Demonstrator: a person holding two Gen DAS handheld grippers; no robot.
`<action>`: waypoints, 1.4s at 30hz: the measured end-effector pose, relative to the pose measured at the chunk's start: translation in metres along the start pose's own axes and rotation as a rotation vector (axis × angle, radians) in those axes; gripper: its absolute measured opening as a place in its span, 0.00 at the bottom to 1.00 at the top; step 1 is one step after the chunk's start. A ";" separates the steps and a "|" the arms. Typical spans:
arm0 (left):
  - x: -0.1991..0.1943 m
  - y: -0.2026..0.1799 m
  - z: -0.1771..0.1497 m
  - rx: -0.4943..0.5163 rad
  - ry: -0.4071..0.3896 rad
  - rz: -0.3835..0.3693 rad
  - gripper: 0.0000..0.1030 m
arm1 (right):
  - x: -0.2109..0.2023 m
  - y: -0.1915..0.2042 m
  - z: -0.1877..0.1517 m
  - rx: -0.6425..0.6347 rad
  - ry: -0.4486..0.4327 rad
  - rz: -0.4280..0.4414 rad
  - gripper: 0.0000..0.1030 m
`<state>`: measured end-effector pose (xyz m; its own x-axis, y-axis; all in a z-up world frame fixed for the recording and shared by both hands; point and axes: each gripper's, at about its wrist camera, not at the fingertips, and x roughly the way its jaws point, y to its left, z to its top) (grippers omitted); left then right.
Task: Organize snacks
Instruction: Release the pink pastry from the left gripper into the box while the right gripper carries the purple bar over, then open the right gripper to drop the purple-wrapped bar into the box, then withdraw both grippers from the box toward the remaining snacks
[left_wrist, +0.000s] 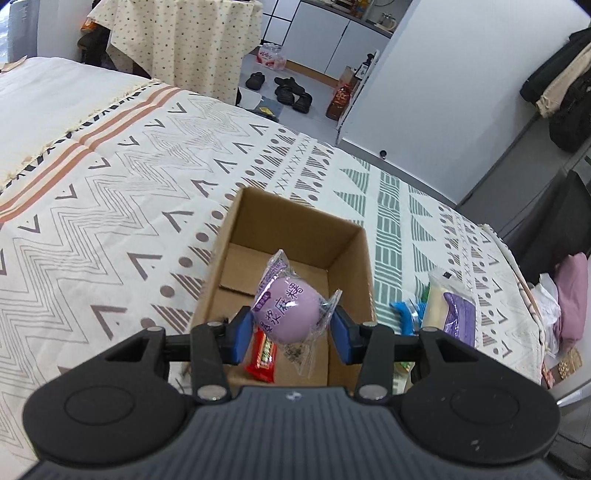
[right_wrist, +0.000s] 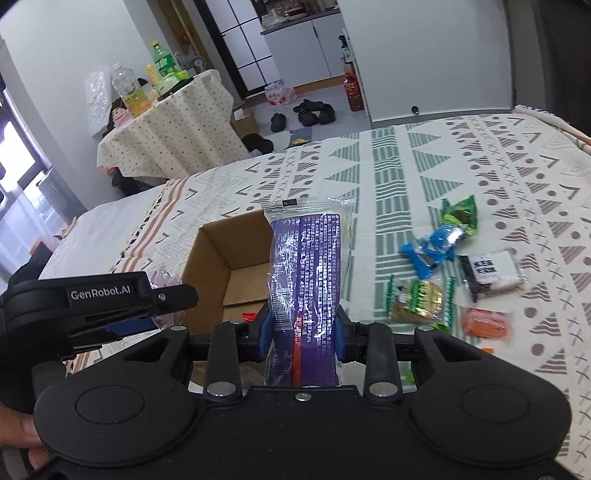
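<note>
Over the open brown cardboard box (left_wrist: 295, 236) on the patterned bedspread (left_wrist: 110, 184), my left gripper (left_wrist: 288, 328) pinches a round lilac snack in a clear wrapper (left_wrist: 286, 308) between blue pads, while my right gripper (right_wrist: 303, 332) clamps a tall purple packet in clear film (right_wrist: 306, 266) beside the box. I judge the slick wrappers could slip, or the two tools collide at the rim. More loose snack packets (right_wrist: 432, 251) lie to the right.
</note>
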<state>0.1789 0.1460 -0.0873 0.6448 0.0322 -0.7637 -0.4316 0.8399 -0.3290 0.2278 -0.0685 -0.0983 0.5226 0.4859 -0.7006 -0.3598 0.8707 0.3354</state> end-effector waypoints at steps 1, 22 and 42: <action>0.001 0.001 0.002 0.000 0.001 0.001 0.43 | 0.003 0.002 0.001 -0.001 0.003 0.002 0.31; 0.004 0.019 0.032 -0.033 0.026 0.078 0.72 | 0.044 0.032 0.024 -0.044 0.042 0.039 0.32; -0.008 -0.008 -0.003 0.004 0.010 0.052 0.93 | 0.005 -0.015 0.004 -0.007 0.003 -0.099 0.80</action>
<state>0.1753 0.1373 -0.0808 0.6153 0.0709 -0.7851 -0.4618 0.8396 -0.2861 0.2392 -0.0790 -0.1045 0.5533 0.3970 -0.7323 -0.3120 0.9139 0.2597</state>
